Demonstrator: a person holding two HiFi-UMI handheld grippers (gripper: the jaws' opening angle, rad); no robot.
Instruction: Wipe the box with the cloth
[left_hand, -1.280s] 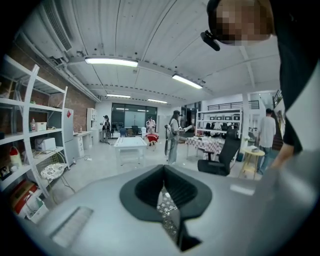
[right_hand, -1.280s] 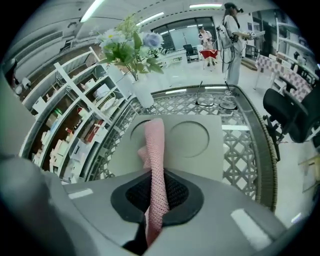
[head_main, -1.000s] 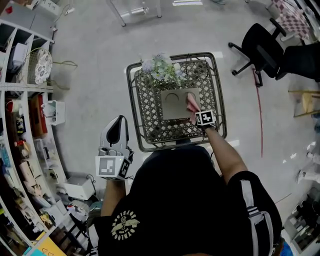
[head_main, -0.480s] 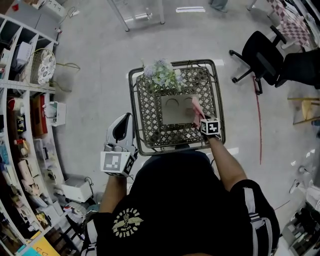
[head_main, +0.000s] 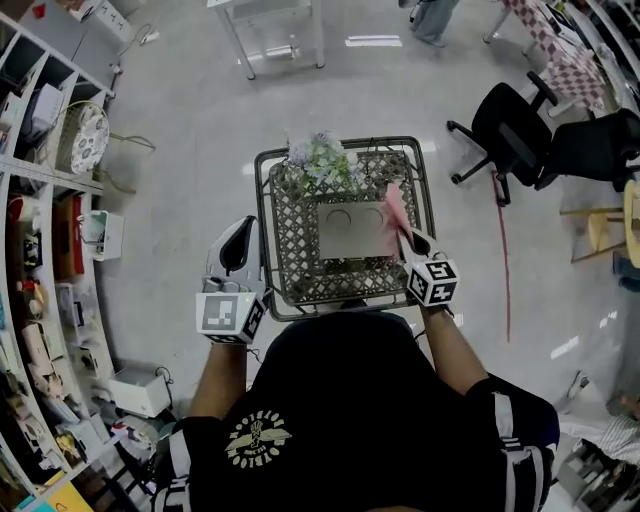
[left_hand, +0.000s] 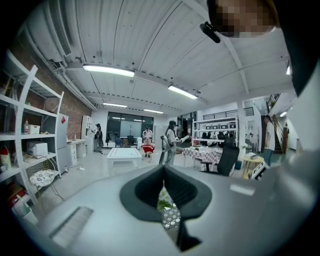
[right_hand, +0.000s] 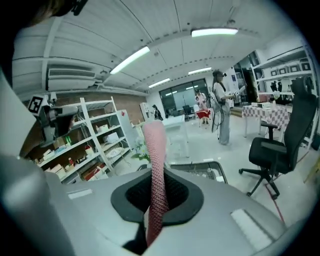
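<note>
A flat grey-beige box (head_main: 348, 232) lies in a metal lattice cart (head_main: 290, 225) straight ahead of me. My right gripper (head_main: 408, 238) is shut on a pink cloth (head_main: 396, 212), which stands over the box's right edge; I cannot tell whether it touches the box. In the right gripper view the pink cloth (right_hand: 156, 165) rises upright from between the jaws of the right gripper (right_hand: 155, 200). My left gripper (head_main: 241, 234) hangs outside the cart's left side, shut and holding nothing. In the left gripper view the left gripper (left_hand: 164, 175) shows only a thin slit between its jaws.
A bunch of pale flowers (head_main: 322, 158) fills the cart's far left corner. Shelving (head_main: 45, 230) packed with goods runs along the left. A black office chair (head_main: 510, 140) stands at the right, a white table (head_main: 270, 25) farther ahead. People stand in the distance.
My right gripper has drawn the pink cloth from the box's right part to its right edge and back toward me. The left gripper stays shut beside the cart.
</note>
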